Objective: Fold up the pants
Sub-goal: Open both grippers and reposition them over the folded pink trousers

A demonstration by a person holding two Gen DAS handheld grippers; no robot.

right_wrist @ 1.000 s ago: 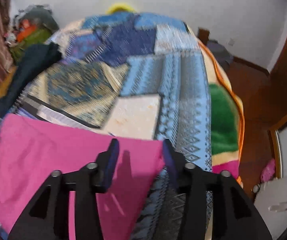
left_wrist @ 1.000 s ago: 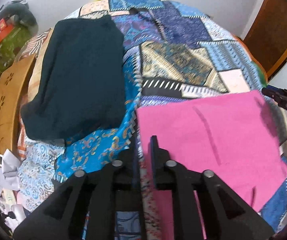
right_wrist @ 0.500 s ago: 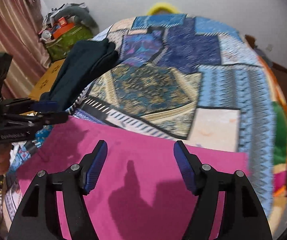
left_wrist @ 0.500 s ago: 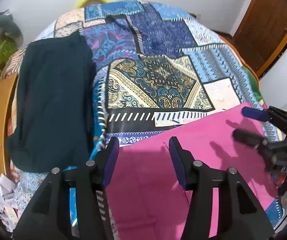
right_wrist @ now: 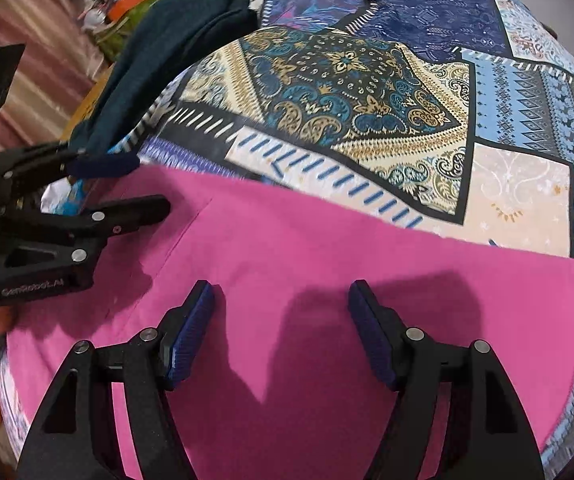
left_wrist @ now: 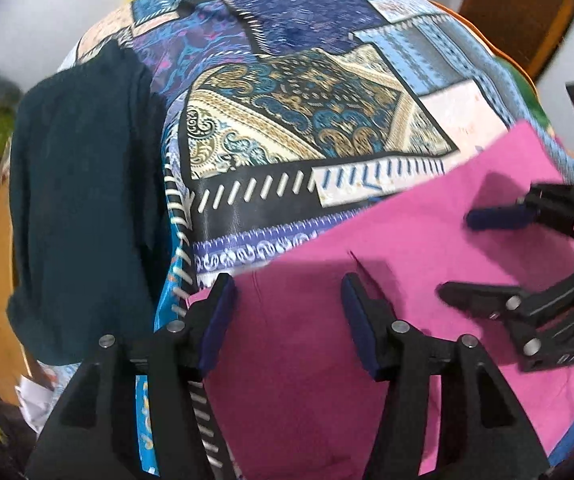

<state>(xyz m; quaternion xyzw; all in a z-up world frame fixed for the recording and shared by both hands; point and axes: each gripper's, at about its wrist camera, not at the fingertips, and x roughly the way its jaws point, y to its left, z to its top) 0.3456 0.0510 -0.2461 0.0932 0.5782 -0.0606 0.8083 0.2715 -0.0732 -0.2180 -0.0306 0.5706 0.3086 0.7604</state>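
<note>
A: What can go wrong now?

B: The pink pants [right_wrist: 327, 280] lie flat on the bed [right_wrist: 519, 184], folded into a neat rectangle. Both grippers are wide apart and hold nothing. I think if one gripper closes on only the top layer, the fold below will slide and the edges will not match. The cloth looks thin, so this is easy to happen.

A: Where are the pants from each gripper?

B: Directly under the right gripper [right_wrist: 281, 334], spreading to both sides. The left gripper [left_wrist: 287, 320] is over the left edge of the pants. The dark cloth [left_wrist: 83, 200] lies apart, further left.
</note>
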